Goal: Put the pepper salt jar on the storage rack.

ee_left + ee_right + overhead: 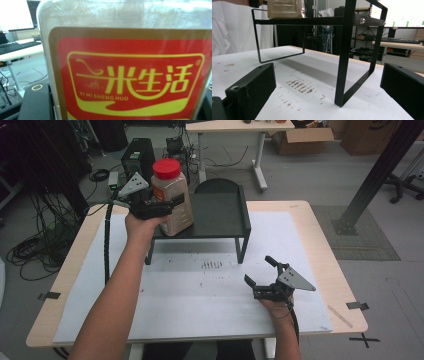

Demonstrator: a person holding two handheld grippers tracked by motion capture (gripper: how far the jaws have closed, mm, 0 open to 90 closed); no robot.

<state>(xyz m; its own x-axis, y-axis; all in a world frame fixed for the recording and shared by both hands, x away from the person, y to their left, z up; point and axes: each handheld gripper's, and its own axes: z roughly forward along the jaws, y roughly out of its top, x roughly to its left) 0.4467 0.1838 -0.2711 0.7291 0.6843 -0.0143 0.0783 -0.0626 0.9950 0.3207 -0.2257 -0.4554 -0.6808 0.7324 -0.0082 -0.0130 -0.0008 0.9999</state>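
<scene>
Jar (172, 200) of grain, red-capped, on black shelf (220, 215) atop table (310, 235); probably heavy, rigid, slick-walled. Clamped at mid-body by left claw (167, 207). Right claw (260, 272) spread wide, idle.

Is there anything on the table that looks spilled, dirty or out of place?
Yes. The white table cover has dark reddish-brown specks and short smears in front of the black metal shelf, like dried stains or crumbs. The jar with the red lid stands upright on the shelf, gripped by the left gripper; nothing has spilled from it.
</scene>
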